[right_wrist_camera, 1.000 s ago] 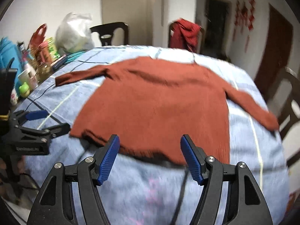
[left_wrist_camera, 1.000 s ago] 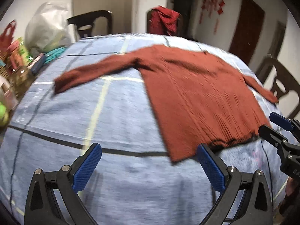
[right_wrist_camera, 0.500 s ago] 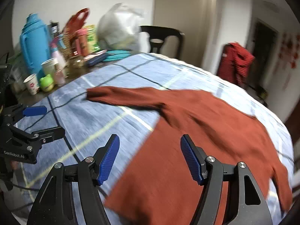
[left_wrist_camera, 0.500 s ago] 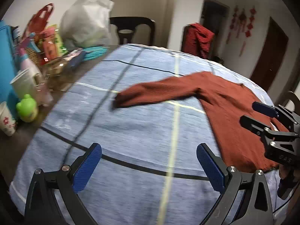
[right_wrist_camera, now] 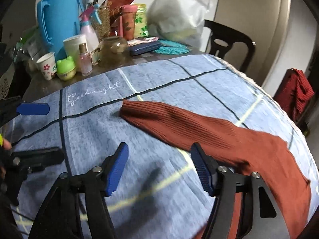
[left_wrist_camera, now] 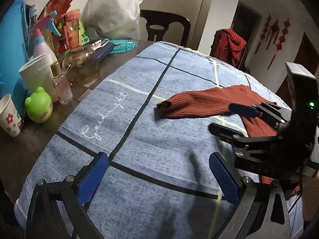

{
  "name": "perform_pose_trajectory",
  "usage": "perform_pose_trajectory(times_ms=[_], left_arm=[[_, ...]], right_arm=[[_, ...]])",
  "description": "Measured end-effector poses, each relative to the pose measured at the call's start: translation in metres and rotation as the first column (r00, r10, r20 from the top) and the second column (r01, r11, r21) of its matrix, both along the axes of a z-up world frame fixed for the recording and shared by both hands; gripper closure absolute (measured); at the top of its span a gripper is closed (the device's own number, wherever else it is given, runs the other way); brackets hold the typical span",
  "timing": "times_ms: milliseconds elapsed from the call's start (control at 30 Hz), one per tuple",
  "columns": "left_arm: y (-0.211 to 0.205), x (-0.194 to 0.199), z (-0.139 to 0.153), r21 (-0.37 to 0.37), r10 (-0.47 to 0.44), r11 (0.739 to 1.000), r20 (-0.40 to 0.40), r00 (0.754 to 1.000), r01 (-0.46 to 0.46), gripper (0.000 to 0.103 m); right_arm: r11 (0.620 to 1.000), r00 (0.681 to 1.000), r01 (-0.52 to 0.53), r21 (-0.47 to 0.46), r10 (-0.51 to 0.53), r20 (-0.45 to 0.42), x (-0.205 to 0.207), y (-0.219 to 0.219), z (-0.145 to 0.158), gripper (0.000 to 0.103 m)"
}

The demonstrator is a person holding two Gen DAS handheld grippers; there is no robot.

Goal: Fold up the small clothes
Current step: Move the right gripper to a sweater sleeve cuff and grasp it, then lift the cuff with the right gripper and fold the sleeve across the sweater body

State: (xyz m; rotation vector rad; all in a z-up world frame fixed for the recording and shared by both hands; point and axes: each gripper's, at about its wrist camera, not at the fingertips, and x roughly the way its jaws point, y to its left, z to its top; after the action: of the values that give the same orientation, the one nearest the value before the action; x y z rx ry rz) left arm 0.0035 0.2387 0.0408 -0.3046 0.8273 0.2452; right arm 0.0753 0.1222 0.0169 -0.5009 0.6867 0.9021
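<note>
Above, blue-padded fingers (right_wrist_camera: 117,169) of the right gripper (right_wrist_camera: 159,167) stand apart, having just narrowed slightly, nothing between them, one tip just beside the rust-red ribbed knit sweater (right_wrist_camera: 219,137). Left gripper (left_wrist_camera: 157,177) fingers gape wide over bare blue checked cloth (left_wrist_camera: 139,99). The sweater lies flat on the cloth-covered worktop, sleeve stretched toward a blue plastic thermos jug (right_wrist_camera: 57,18).

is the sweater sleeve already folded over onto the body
No, the sleeve of the rust sweater lies stretched out flat on the blue blanket, its cuff pointing away from the body.
</note>
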Motion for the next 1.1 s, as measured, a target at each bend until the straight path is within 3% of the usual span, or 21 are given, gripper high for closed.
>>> perform_pose_trajectory(times_ms=[133,233,533,633,833,1100], left_arm=[[0.008,0.004,-0.009,-0.043,-0.011,0.999,-0.023,1.0,0.01,0.001],[0.01,0.006,-0.011,-0.039,-0.011,0.999,-0.03,1.0,0.01,0.001],[0.015,0.012,-0.017,-0.089,-0.036,0.995,-0.033,0.999,0.033,0.001],[0.014,0.015,-0.017,-0.085,-0.034,0.996,-0.034,0.999,0.031,0.001],[0.013,0.021,-0.015,-0.1,-0.05,0.994,-0.029,0.998,0.047,0.001],[0.007,0.029,-0.014,-0.132,-0.082,0.988,-0.022,0.996,0.078,0.001]], right_arm=[[0.998,0.999,-0.025,-0.066,0.027,0.026,0.006,0.021,-0.013,0.044],[0.997,0.999,-0.038,-0.071,0.038,-0.002,0.014,0.031,-0.02,0.057],[0.993,0.996,-0.083,-0.079,0.085,0.023,0.014,0.054,-0.026,0.058],[0.994,0.997,-0.075,-0.076,0.077,0.019,0.018,0.058,-0.026,0.077],[0.997,0.997,-0.067,-0.042,0.069,0.026,0.016,0.051,-0.02,0.096],[0.992,0.996,0.025,0.122,-0.014,-0.091,0.037,0.018,0.002,0.098]])
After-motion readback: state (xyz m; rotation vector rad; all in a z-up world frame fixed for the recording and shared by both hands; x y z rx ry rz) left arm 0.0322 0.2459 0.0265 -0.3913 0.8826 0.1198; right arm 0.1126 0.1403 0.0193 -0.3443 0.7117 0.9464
